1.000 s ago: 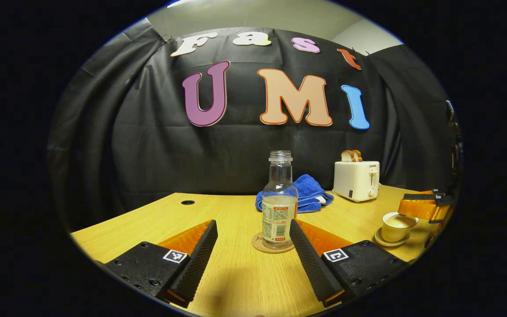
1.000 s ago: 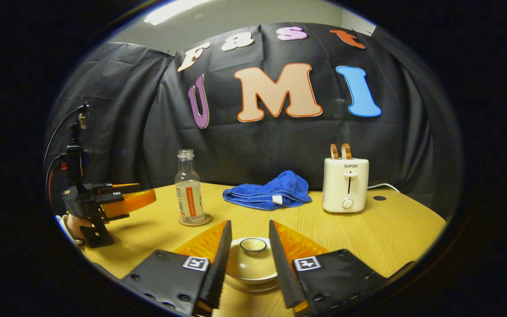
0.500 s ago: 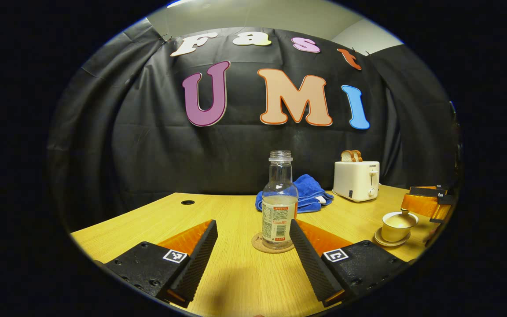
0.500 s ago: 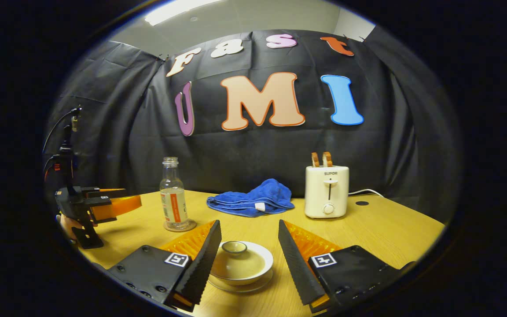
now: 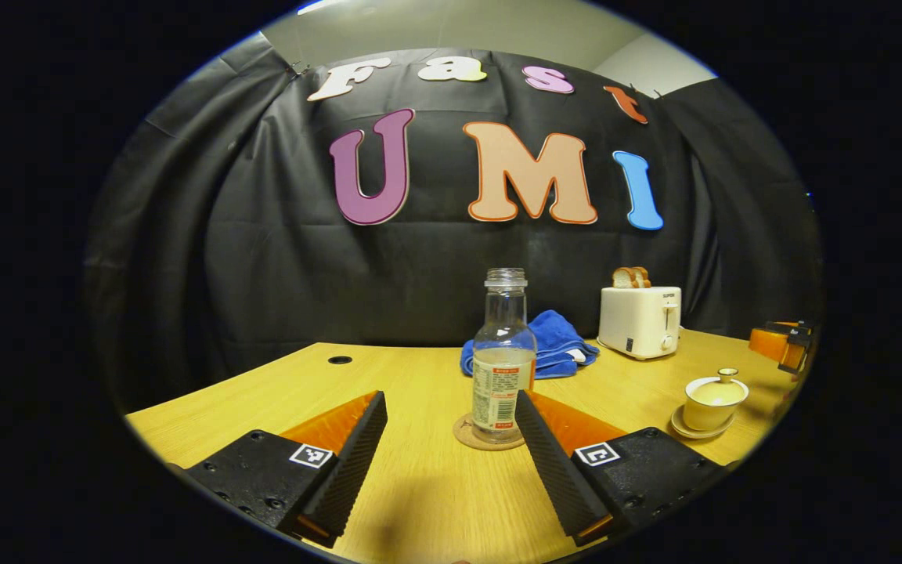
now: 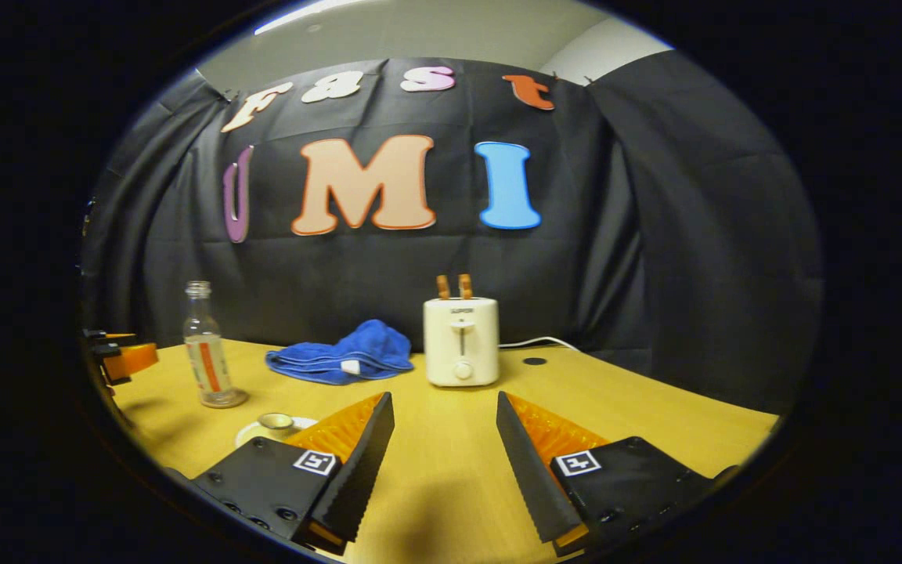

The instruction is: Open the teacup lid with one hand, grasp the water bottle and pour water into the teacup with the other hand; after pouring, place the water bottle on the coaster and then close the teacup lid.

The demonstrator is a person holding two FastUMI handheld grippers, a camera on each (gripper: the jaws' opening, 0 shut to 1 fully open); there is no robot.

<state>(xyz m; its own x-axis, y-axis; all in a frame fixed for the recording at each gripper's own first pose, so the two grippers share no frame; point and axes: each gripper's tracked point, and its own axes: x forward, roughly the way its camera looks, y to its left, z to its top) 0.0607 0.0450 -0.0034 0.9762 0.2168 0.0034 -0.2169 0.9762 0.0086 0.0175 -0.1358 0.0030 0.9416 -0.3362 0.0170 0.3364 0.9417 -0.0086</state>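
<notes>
Left gripper (image 5: 451, 462): your fingers are spread wide and hold nothing, low over the table (image 5: 388, 376).
Bottle (image 5: 503, 356): it stands upright on the coaster (image 5: 467, 435), straight ahead of your left gripper and closer to its right finger; its long axis is vertical.
Cup (image 5: 712, 401): lid (image 5: 719, 385) on, sitting on its saucer well to the right of the bottle.
Right gripper (image 6: 443, 462): also spread and empty; the cup (image 6: 275, 425) lies to its left, partly behind the left finger.
Judgement: pouring and lidding look finished, so nothing is left to grasp. If you do reach again, the left hand is nearer the bottle, the right nearer the cup.
</notes>
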